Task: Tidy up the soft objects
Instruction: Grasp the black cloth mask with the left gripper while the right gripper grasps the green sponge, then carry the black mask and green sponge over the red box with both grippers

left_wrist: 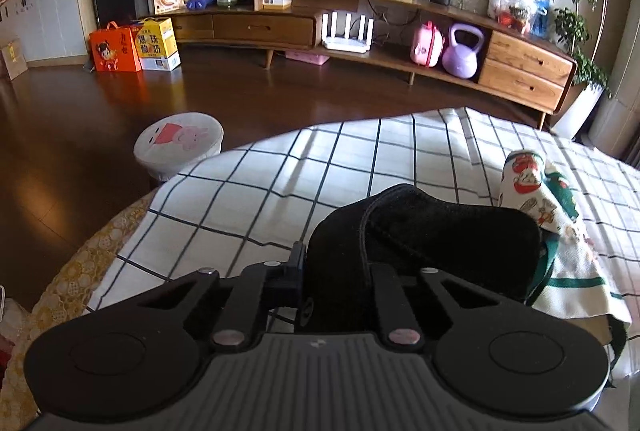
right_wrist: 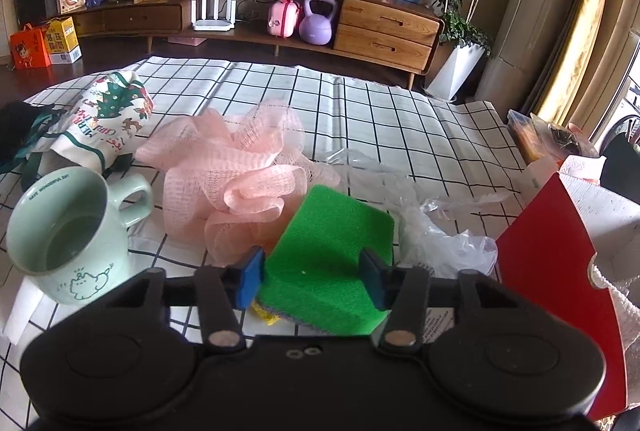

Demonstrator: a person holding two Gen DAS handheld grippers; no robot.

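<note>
Around the inner rim of the pale green ceramic mug runs small dark lettering, "HAVE WONDERFUL DAY". The white cloth bag printed with Christmas trees carries red capitals reading "MERRY CHRISTMAS", seen upside down from here. The yellow and orange cartons on the floor and the box on the cabinet bear large Chinese characters, too small to make out with certainty.

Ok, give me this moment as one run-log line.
left tool: shut on black cloth | right tool: shut on green sponge | pink pouf, mug: untouched
</note>
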